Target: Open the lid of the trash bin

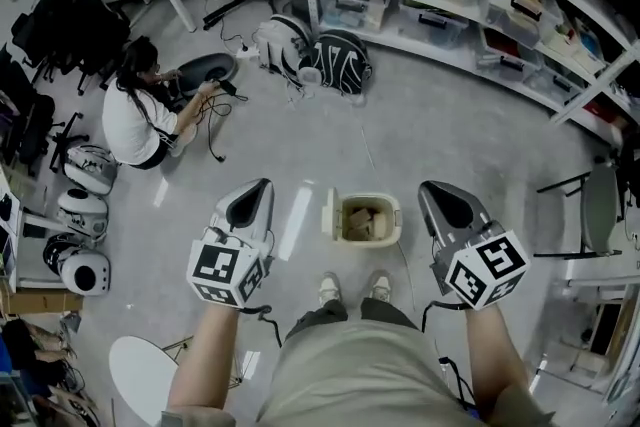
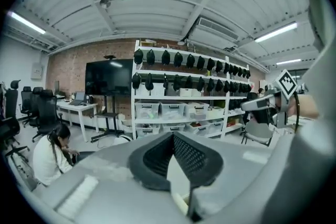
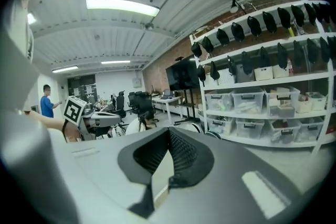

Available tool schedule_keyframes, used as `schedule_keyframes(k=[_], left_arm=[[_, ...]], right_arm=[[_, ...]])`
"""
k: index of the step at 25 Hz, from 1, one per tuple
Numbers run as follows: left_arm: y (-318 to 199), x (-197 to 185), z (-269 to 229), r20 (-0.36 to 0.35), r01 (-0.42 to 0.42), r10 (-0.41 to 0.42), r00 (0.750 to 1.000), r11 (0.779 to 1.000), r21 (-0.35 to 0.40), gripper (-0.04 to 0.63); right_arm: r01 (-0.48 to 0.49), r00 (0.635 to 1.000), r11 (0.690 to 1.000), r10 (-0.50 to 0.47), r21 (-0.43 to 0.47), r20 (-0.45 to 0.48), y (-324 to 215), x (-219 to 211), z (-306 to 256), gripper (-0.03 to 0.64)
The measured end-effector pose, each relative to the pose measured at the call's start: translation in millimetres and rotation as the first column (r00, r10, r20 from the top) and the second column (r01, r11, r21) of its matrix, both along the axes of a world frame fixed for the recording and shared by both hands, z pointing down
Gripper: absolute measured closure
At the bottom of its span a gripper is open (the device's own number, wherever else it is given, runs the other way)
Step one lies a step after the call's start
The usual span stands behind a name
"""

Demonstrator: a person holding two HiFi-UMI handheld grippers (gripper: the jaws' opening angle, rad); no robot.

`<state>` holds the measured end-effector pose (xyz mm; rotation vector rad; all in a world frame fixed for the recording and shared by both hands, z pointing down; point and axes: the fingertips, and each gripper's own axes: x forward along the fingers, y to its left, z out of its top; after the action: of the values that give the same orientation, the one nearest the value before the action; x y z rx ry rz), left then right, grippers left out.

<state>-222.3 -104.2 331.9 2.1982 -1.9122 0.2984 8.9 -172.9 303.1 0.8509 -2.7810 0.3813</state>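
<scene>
A small cream trash bin (image 1: 390, 217) stands on the grey floor just ahead of my shoes (image 1: 353, 288). Its lid (image 1: 328, 213) is swung up at its left side, and brown scraps show inside. My left gripper (image 1: 262, 185) hangs left of the bin and my right gripper (image 1: 426, 185) right of it, both well above the floor and apart from the bin. Each has its jaws shut with nothing between them. Both gripper views look out level across the room, and neither shows the bin. The left gripper (image 2: 172, 135) and right gripper (image 3: 168, 131) tips meet there.
A person (image 1: 135, 120) sits on the floor at the far left beside cables. White shelving (image 1: 450, 5) with plastic boxes runs along the back and right. Backpacks (image 1: 315, 55) lie near it. A chair (image 1: 600, 205) stands at the right, white helmets (image 1: 85, 215) at the left.
</scene>
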Motion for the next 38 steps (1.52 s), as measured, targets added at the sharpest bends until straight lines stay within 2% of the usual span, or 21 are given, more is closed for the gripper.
schedule_keyframes(k=[5, 13, 18, 24, 27, 33, 38], left_arm=[[9.3, 12.5, -44.4, 0.025, -0.037, 0.035, 0.999, 0.996, 0.086, 0.594], [24.3, 27.8, -101.2, 0.035, -0.062, 0.057, 0.998, 0.981, 0.183, 0.594], [27.1, 40.0, -121.6, 0.050, -0.095, 0.086, 0.995, 0.968, 0.230, 0.594], [30.1, 41.8, -124.3, 0.023, -0.085, 0.082, 0.996, 0.970, 0.229, 0.594], [31.1, 38.8, -125.1, 0.037, -0.093, 0.086, 0.996, 0.967, 0.238, 0.594], [26.5, 37.0, -121.9, 0.023, -0.073, 0.070, 0.997, 0.973, 0.219, 0.594], [22.5, 37.4, -123.9, 0.076, -0.102, 0.086, 0.993, 0.966, 0.239, 0.594]], right_arm=[[-0.020, 0.998, 0.996, 0.014, 0.089, 0.069, 8.9, 6.9, -56.2, 0.614], [-0.028, 0.993, 0.976, 0.002, 0.216, 0.118, 27.7, 10.1, -124.3, 0.614], [-0.002, 0.990, 0.958, -0.038, 0.285, 0.135, 36.3, 4.5, -152.6, 0.614], [0.027, 0.991, 0.954, -0.066, 0.299, 0.121, 40.6, -6.1, -153.3, 0.614], [0.036, 0.991, 0.954, -0.073, 0.298, 0.116, 42.6, -10.4, -151.6, 0.614], [0.042, 0.992, 0.954, -0.076, 0.296, 0.105, 39.6, -9.9, -149.0, 0.614], [0.049, 0.991, 0.956, -0.082, 0.291, 0.103, 37.0, -11.9, -146.3, 0.614]])
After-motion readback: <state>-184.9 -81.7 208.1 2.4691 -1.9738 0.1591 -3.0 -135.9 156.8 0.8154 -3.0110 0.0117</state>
